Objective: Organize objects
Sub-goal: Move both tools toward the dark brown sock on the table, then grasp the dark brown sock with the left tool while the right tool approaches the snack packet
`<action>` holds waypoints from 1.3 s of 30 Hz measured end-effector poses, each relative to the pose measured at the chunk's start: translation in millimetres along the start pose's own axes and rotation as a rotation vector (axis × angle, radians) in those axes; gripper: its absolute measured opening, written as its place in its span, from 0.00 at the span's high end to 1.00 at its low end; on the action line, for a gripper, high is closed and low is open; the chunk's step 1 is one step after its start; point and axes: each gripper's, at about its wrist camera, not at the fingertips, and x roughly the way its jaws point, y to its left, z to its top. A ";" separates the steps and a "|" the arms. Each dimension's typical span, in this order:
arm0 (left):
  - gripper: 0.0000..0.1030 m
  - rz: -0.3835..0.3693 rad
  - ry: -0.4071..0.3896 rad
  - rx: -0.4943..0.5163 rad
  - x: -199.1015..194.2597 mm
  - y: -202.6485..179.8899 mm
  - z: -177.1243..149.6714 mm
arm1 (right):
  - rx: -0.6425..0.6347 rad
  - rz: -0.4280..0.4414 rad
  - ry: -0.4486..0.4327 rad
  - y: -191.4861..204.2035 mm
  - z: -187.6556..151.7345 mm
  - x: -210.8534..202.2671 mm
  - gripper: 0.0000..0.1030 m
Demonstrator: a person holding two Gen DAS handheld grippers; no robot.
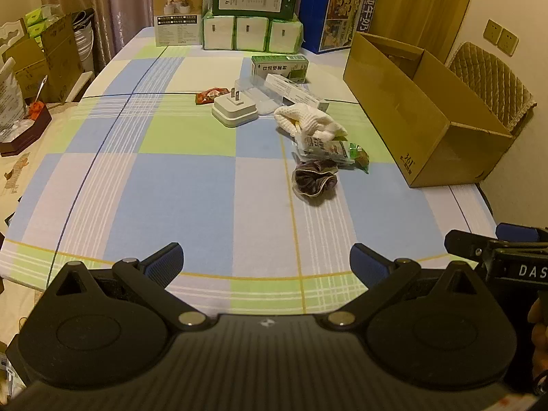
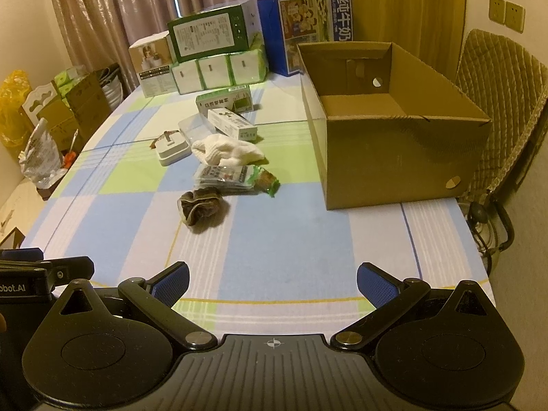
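Observation:
Loose items lie mid-table: a dark scrunchie (image 1: 314, 182) (image 2: 202, 208), a snack packet (image 1: 328, 149) (image 2: 227, 176), a white cloth (image 1: 310, 121) (image 2: 226, 150), a white plug adapter (image 1: 234, 109) (image 2: 172, 149), a small red packet (image 1: 210, 95), and two green-white cartons (image 1: 279, 66) (image 2: 224, 101). An open, empty cardboard box (image 1: 424, 116) (image 2: 394, 147) stands at the right. My left gripper (image 1: 267, 262) is open near the front edge, well short of the items. My right gripper (image 2: 273, 282) is open too, with nothing between its fingers.
The checked tablecloth (image 1: 178, 185) (image 2: 291, 250) covers the table. Tissue packs (image 1: 251, 34) (image 2: 219, 72) and tall boxes line the far edge. A padded chair (image 2: 503, 102) stands right of the box. Cartons and bags crowd the left side (image 1: 41, 68).

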 end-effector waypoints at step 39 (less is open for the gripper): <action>0.73 -0.200 0.002 0.401 163.9 -45.0 59.1 | 0.019 -0.007 0.087 -34.9 27.6 100.5 0.14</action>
